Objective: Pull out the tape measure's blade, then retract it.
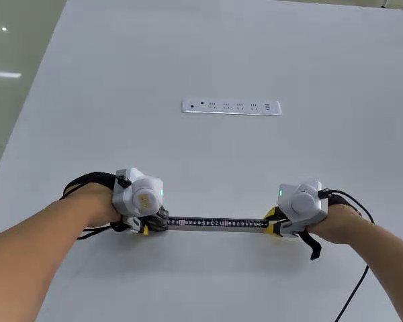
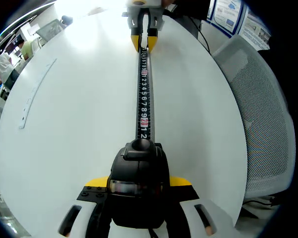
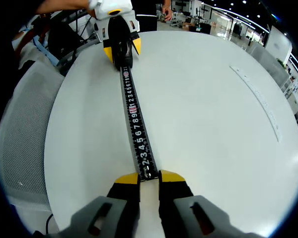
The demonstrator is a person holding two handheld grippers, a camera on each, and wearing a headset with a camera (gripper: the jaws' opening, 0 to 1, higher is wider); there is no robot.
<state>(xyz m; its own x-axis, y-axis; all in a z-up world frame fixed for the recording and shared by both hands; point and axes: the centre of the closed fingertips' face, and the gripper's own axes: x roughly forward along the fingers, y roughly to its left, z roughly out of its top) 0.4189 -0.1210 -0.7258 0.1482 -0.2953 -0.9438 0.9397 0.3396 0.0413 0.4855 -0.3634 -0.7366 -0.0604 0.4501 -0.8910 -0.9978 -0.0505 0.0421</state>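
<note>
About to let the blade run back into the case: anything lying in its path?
Nothing visible. The blade runs straight over bare table from the right hand-held gripper to the case in the left hand-held gripper; the power strip lies well clear beyond it.

The head view looks down from the near edge over the table [image 1: 255, 54], pretty close in. Left gripper view sits low just behind the tape measure [image 2: 139, 183] facing right along the blade [image 2: 144, 89], right gripper view faces left, so both share that blade.
</note>
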